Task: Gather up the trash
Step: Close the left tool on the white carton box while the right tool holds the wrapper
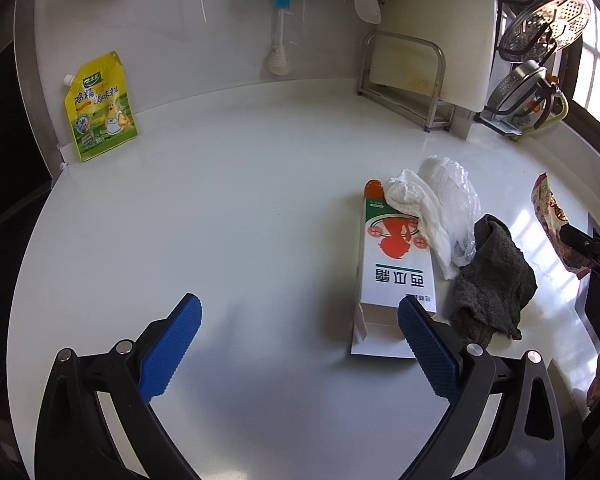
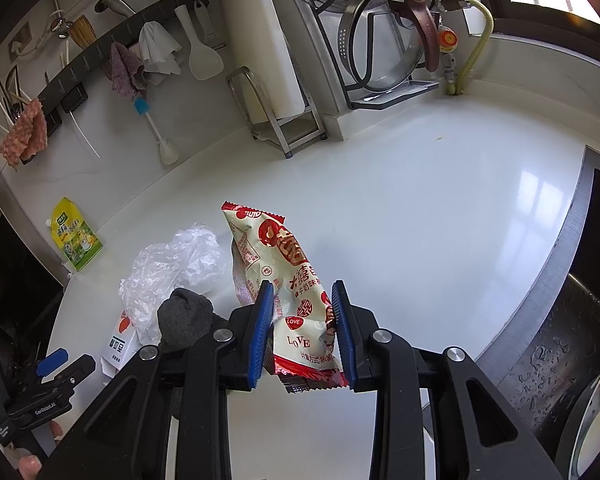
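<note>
My right gripper is shut on a red and cream snack wrapper and holds it above the white counter. The wrapper also shows at the right edge of the left wrist view. My left gripper is open and empty over the counter, with its right finger just in front of a white carton lying flat. A crumpled tissue and a clear plastic bag rest on the carton's far end. A grey rag lies to the right of the carton.
A yellow seasoning pouch leans on the back wall at left. A metal rack with a cutting board stands at the back. A dish rack with pot lids is at the back right. A sink is at the right.
</note>
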A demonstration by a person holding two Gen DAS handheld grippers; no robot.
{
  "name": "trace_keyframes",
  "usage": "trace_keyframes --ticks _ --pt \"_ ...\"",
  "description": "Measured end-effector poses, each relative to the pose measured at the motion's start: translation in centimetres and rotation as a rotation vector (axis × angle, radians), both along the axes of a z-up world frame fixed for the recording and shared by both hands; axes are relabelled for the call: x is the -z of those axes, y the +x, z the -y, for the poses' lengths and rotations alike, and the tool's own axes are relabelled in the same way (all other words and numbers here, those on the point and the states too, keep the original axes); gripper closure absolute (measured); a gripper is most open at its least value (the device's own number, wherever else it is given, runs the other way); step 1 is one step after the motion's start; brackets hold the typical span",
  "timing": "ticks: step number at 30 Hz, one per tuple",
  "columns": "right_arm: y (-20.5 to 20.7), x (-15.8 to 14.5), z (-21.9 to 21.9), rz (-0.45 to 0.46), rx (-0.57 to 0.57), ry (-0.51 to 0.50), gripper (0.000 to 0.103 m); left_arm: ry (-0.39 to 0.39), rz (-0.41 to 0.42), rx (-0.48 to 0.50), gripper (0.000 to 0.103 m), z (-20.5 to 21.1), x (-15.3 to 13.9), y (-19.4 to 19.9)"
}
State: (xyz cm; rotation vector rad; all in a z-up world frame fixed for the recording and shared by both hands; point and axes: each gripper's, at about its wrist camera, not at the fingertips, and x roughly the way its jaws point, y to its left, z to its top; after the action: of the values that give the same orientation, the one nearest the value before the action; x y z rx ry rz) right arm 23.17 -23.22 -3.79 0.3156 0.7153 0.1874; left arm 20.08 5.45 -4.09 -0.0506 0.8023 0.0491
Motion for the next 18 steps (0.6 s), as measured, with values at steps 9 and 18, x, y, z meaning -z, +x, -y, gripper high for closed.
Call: trace_keyframes --ticks 9,18 --pt "0.0 0.0 0.1 0.000 -0.003 0.009 0.074 0.017 -0.059 0.078 0.006 3.6 0.8 2.3" --pt "0.0 -0.1 0.2 0.006 -0.012 0.015 0.074 0.039 -0.121 0.099 0.006 4.4 1.9 4.2"
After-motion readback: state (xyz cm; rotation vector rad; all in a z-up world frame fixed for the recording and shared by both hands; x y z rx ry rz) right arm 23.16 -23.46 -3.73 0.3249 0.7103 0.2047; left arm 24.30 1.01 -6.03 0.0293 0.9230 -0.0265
